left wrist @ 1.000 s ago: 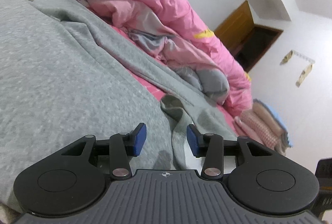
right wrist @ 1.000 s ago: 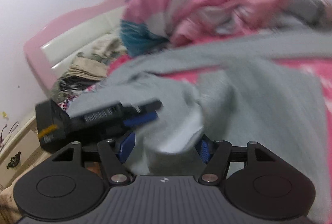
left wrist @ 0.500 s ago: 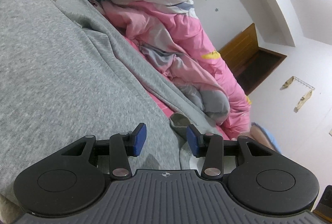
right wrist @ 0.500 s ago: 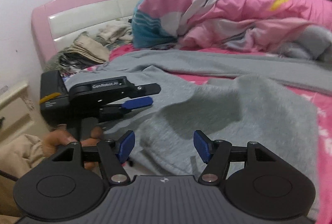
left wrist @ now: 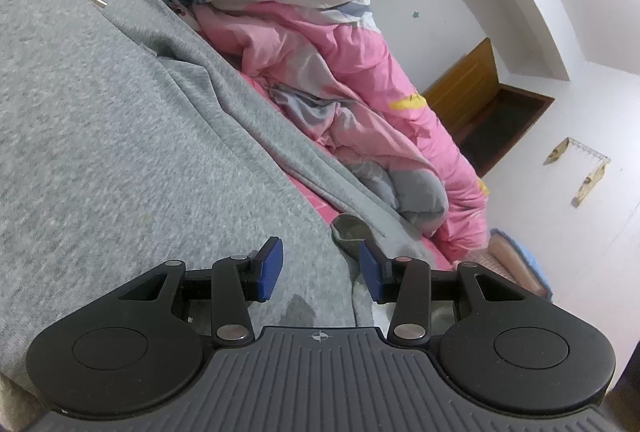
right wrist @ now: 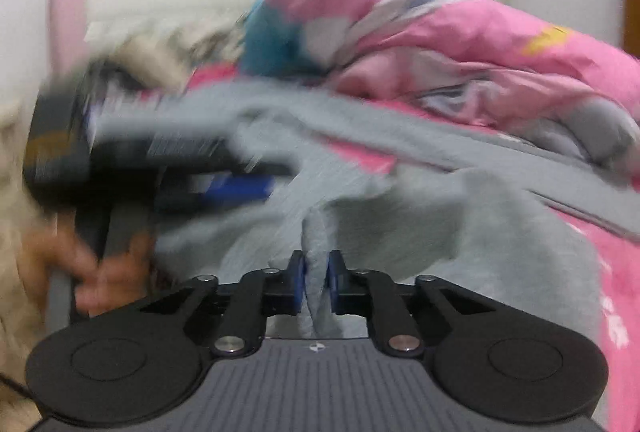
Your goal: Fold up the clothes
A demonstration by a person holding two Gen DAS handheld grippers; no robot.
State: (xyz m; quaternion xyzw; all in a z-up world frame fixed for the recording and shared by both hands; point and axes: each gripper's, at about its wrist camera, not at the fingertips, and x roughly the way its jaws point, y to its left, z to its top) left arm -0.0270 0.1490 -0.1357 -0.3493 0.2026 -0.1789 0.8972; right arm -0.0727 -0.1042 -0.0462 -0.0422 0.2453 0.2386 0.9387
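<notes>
grey sweatshirt (left wrist: 120,136): heathered fleece knit, soft and matte, spread flat over a bed with a pink sheet (left wrist: 316,200). a long sleeve runs away beyond the jaws, ending in a ribbed cuff (left wrist: 352,228) that curls open just ahead of the right-hand pad. a small metal drawstring tip (left wrist: 98,1) lies on the cloth far ahead.

left gripper (left wrist: 320,268): blue rubber-faced pads on black linkage arms, jaws apart. the sweatshirt's edge lies between and under them; pads do not press it.

right gripper (right wrist: 316,282): jaws closing, a narrow ridge of the grey fleece pinched between the 2 blue pads, standing up ahead of them as a vertical fold. the rest of the garment (right wrist: 460,232) billows ahead and to the right of the jaws.

hard to read: the right wrist view is motion-blurred. to the left of its jaws the left gripper (right wrist: 236,188) shows as a dark smear with 1 blue streak, held by a blurred hand (right wrist: 100,268).

pink quilt (left wrist: 320,44): puffy, crumpled, with white, teal and grey patches, heaped beyond the sweatshirt.
</notes>
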